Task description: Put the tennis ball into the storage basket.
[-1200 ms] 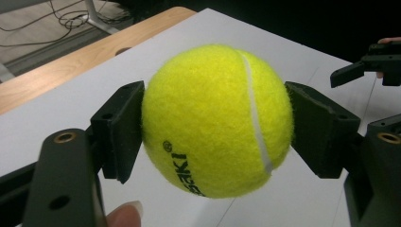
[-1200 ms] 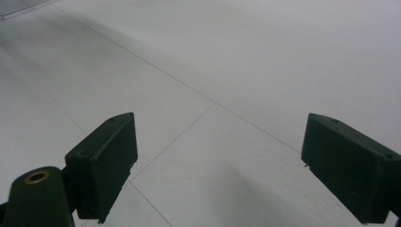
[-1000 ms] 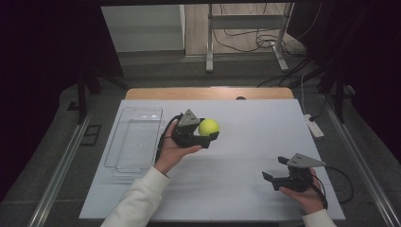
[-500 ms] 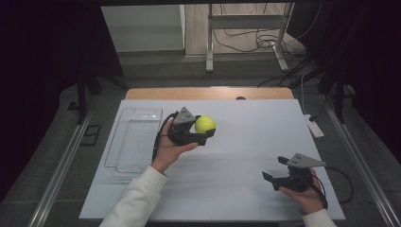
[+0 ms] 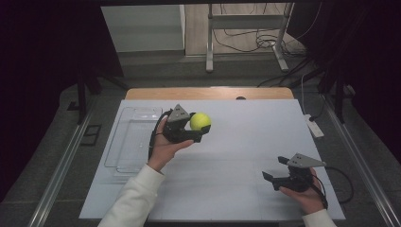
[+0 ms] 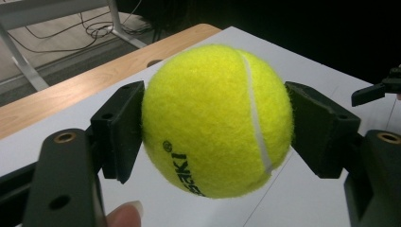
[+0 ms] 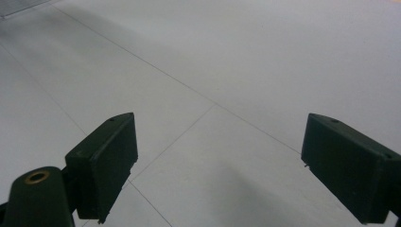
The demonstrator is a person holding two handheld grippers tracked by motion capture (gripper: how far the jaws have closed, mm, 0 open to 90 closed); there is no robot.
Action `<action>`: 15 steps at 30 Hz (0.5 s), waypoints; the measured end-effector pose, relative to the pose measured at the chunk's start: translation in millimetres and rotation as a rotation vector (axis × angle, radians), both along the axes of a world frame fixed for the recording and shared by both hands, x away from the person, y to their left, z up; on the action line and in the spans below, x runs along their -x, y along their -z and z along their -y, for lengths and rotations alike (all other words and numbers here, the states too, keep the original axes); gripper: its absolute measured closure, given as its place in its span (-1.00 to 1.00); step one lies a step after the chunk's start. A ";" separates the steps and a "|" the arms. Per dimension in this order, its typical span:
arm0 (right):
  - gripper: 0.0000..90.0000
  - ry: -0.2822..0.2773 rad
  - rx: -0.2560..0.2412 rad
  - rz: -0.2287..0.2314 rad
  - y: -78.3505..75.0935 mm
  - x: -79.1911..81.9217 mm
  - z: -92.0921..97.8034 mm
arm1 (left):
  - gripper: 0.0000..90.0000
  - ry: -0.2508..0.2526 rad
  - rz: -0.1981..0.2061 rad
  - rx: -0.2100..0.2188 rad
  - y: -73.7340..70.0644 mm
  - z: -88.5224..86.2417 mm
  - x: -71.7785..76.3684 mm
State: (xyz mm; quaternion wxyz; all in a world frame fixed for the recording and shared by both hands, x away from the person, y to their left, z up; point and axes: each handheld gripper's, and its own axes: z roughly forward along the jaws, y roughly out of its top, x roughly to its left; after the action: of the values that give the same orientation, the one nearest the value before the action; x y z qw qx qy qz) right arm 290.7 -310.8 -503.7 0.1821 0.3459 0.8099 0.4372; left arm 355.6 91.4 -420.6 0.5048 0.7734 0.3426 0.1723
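Observation:
A yellow tennis ball (image 5: 200,121) is held above the white table, clamped between the two black jaws of my left gripper (image 5: 198,126). In the left gripper view the ball (image 6: 215,118) sits squeezed between both pads, with black lettering on its underside, and the left gripper (image 6: 215,127) is shut on it. My right gripper (image 5: 275,168) rests low at the table's front right, jaws wide apart. The right gripper view has the right gripper (image 7: 227,165) open over bare white surface, nothing between its pads.
A clear plastic tray (image 5: 127,142) lies on the table's left side, just left of my left hand. A white power strip (image 5: 313,126) sits at the right edge. The table's wooden far edge (image 5: 208,93) borders the white mat. Cables trail on the floor beyond.
My left gripper has carried the ball slightly left and away from me, nearer the tray. The right gripper has stayed where it was.

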 end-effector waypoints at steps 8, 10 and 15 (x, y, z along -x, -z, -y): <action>-0.74 0.000 0.002 -0.001 0.0 0.0 0.0 | -0.41 -0.015 0.003 0.008 -1.7 -6.2 -1.1; -0.74 0.000 0.000 0.000 0.1 0.0 -0.2 | -0.41 -0.018 0.004 0.009 -2.0 -7.2 -1.2; -0.74 0.000 -0.002 0.001 0.0 0.0 -0.2 | -0.41 -0.030 0.008 0.017 -3.6 -11.8 -1.5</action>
State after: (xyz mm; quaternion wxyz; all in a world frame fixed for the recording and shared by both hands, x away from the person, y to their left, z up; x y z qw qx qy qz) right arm 290.6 -310.7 -503.7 0.1823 0.3458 0.8094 0.4384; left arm 357.1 103.2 -417.0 0.5102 0.7630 0.3536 0.1800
